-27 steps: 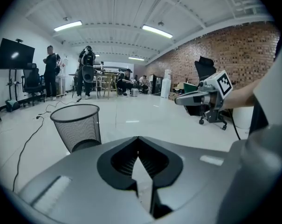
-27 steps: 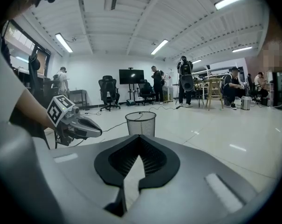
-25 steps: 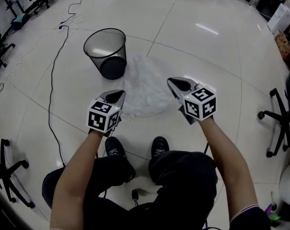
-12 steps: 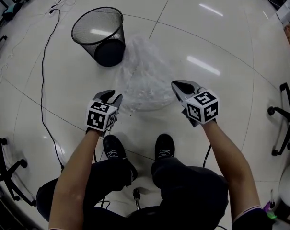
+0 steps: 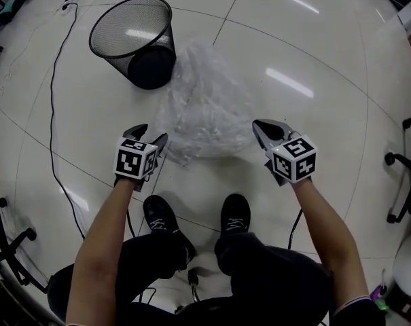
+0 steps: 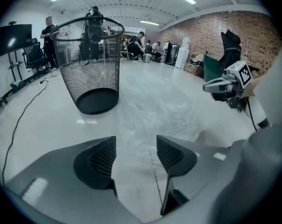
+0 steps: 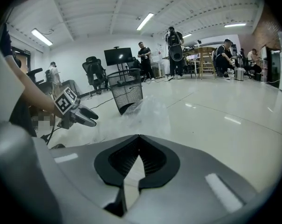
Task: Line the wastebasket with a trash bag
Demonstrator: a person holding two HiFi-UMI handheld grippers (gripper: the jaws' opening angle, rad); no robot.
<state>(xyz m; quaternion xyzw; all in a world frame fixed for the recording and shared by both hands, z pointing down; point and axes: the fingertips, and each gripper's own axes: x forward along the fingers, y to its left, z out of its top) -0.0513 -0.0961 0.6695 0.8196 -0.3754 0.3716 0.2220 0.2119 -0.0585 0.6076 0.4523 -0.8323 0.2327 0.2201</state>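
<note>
Wastebasket [image 5: 134,36], black mesh, stands upright on the white floor in the head view, with the clear trash bag [image 5: 205,107] crumpled just beside it. The left gripper [image 5: 149,134] hangs at the bag's near left edge, the right gripper [image 5: 263,127] at its near right edge. Left gripper view: jaws spread, having just been opening, nothing pinched between them. Right gripper view: jaws pressed together, bag and basket beyond.

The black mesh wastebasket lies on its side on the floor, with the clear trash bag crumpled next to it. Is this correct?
No. The wastebasket stands upright, open end up, as the left gripper view shows. The clear trash bag is indeed crumpled on the floor next to it.
</note>
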